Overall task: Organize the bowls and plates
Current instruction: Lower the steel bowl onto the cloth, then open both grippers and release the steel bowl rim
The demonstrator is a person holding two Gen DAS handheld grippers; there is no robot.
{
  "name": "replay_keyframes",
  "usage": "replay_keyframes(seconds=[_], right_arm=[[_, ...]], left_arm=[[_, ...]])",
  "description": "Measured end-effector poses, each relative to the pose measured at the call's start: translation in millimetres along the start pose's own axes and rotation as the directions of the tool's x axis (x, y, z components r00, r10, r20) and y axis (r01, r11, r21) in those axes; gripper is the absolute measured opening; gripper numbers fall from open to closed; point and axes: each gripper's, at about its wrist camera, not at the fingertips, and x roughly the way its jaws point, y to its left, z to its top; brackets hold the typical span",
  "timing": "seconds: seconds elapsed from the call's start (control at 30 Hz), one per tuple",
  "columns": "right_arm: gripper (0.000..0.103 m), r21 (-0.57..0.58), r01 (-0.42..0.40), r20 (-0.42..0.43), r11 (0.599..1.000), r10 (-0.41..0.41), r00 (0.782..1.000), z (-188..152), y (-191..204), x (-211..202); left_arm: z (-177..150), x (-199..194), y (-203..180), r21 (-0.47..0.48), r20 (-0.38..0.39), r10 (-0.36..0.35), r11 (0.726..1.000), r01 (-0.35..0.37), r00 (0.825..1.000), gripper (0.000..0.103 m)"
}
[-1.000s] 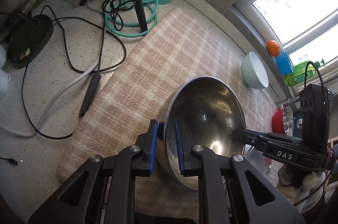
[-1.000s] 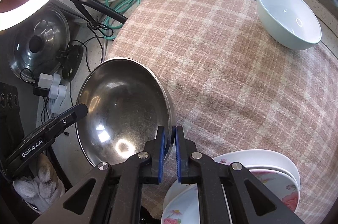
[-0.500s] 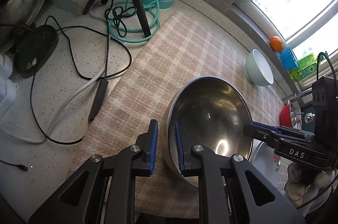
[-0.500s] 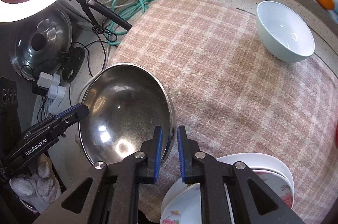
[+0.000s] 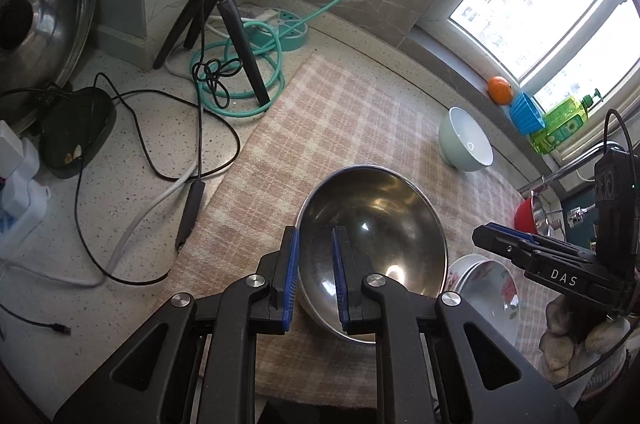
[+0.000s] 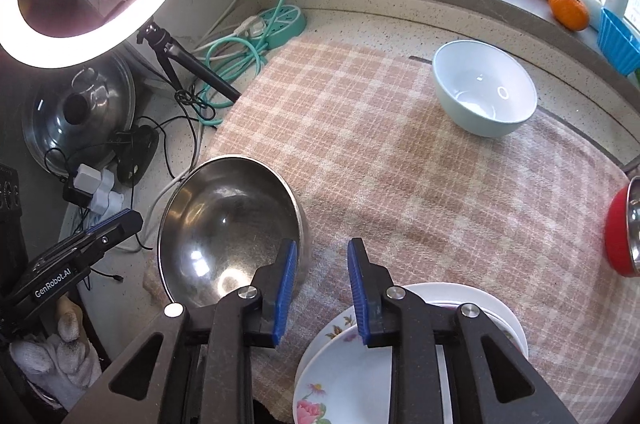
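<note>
A steel bowl (image 5: pixel 372 224) (image 6: pixel 228 224) rests on the plaid cloth (image 6: pixel 400 163) at its near left corner. My left gripper (image 5: pixel 316 276) (image 6: pixel 132 220) hovers over the bowl's left rim, its pads a narrow gap apart and not pressing on the rim. My right gripper (image 6: pixel 322 284) (image 5: pixel 480 236) is above the bowl's right rim with its jaws opening; only cloth shows between them. A stack of white floral plates (image 6: pixel 344 376) (image 5: pixel 492 288) lies just right of the bowl. A pale blue bowl (image 6: pixel 484 87) (image 5: pixel 466 139) stands at the cloth's far side.
A red bowl (image 6: pixel 620 232) sits at the cloth's right edge. Left of the cloth are a ring-light tripod (image 5: pixel 236 23), a green cable coil (image 5: pixel 240 95), loose black cables (image 5: pixel 160 143) and a pot lid (image 5: pixel 32 23). An orange (image 6: pixel 568 9) lies on the sill.
Both grippers rose away from the steel bowl. The right jaws, shut on its rim before, opened and let go. The left tips came off the opposite rim.
</note>
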Motion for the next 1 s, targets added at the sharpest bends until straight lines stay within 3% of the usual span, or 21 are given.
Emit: replay_keyframes(seconds=[0.27, 0.47, 0.7, 0.87, 1.0], right_arm=[[0.024, 0.072, 0.087, 0.139, 0.994, -0.096, 0.986, -24, -34, -45], [0.024, 0.189, 0.065, 0.205, 0.98, -0.104, 0.973, -48, -83, -81], [0.024, 0.283, 0.053, 0.221, 0.958, -0.119, 0.968, -73, -151, -114], [0.024, 0.316, 0.112, 0.212, 0.942, -0.185, 0.96, -88, -194, -129], [0.024, 0.351, 0.112, 0.223, 0.93, -0.199, 0.954, -96, -229, -138]], left_arm=[[3, -4, -32, 0.045, -0.002, -0.056, 0.997, 0.056, 0.998, 0.014], [1, 0, -75, 0.094, 0.02, -0.063, 0.994, 0.061, 0.998, 0.015], [-8, 19, -130, 0.117, 0.018, -0.116, 0.987, 0.113, 0.993, 0.015], [-14, 32, -165, 0.119, 0.038, -0.176, 0.978, 0.17, 0.984, 0.015], [-16, 48, -197, 0.121, 0.002, -0.186, 0.975, 0.184, 0.983, 0.015]])
